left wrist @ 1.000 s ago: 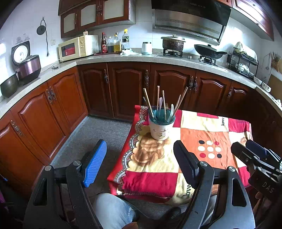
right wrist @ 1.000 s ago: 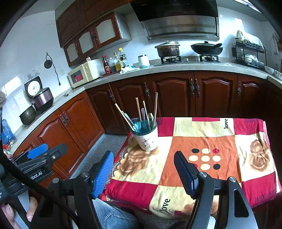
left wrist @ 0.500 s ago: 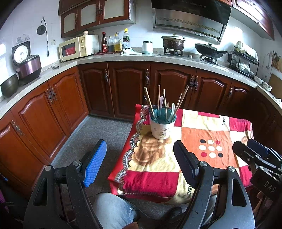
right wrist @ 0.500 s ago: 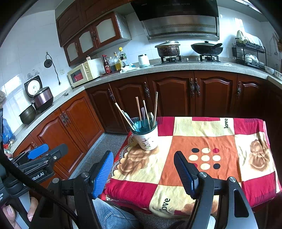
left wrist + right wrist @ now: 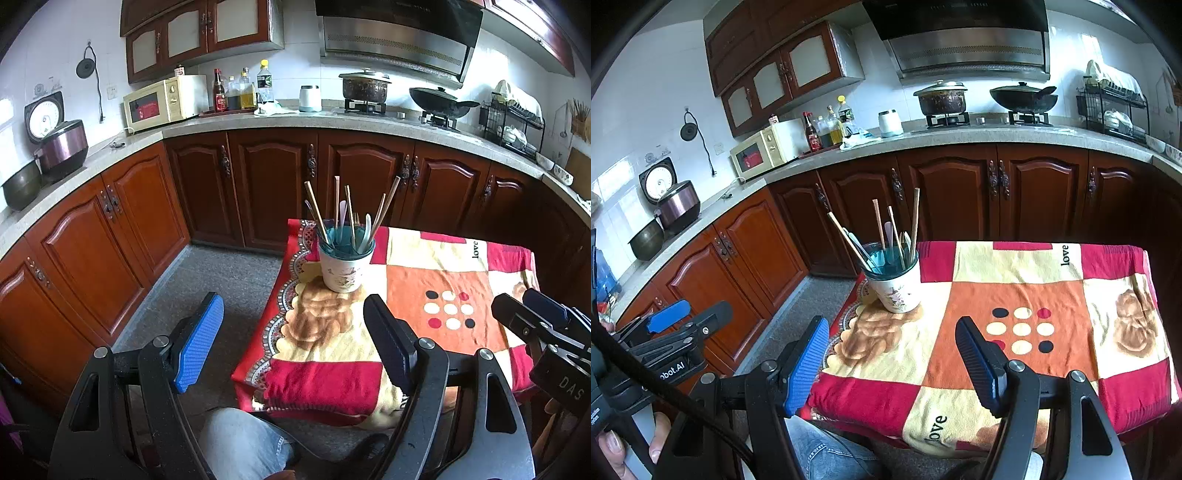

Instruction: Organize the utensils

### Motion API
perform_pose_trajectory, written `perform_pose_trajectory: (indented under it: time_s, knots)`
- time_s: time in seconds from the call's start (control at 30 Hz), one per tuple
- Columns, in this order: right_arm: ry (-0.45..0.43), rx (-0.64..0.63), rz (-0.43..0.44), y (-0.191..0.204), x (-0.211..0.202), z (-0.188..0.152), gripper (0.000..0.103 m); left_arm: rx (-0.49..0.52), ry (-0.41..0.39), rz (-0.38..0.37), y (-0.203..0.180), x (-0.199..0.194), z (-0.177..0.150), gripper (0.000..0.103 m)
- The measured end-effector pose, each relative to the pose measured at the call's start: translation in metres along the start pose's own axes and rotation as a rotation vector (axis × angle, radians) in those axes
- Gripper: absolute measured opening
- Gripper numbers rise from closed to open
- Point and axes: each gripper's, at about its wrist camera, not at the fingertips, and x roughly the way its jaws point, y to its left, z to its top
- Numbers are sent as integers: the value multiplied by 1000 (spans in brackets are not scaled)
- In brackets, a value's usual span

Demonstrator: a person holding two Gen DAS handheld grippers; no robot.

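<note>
Both hand-held grippers (image 5: 291, 347) short of cup (image 5: 345, 269)

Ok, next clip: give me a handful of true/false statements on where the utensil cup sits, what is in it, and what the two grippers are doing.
1. The white floral ceramic cup stands upright on the red, orange and cream patchwork cloth. True.
2. The wooden chopsticks lie flat on the cloth. False: they stand in the cup with pale plastic utensils.
3. The left gripper is open and empty. True.
4. The right gripper is clamped on the cup. False: its jaws are open, short of the cup.
5. The cup sits at the cloth's right edge in the right wrist view. False: it is near the far left corner.
</note>
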Motion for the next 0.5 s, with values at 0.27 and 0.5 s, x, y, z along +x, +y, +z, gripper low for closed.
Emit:
perform_pose_trajectory:
  time_s: [0.27,0.5]
  knots:
    - [11,11,0,-7,8,0,69,8,-12,2,0,4,0,79]
    - [24,31,0,-15,19,1,69,23,-15,12,-3,14,6,79]
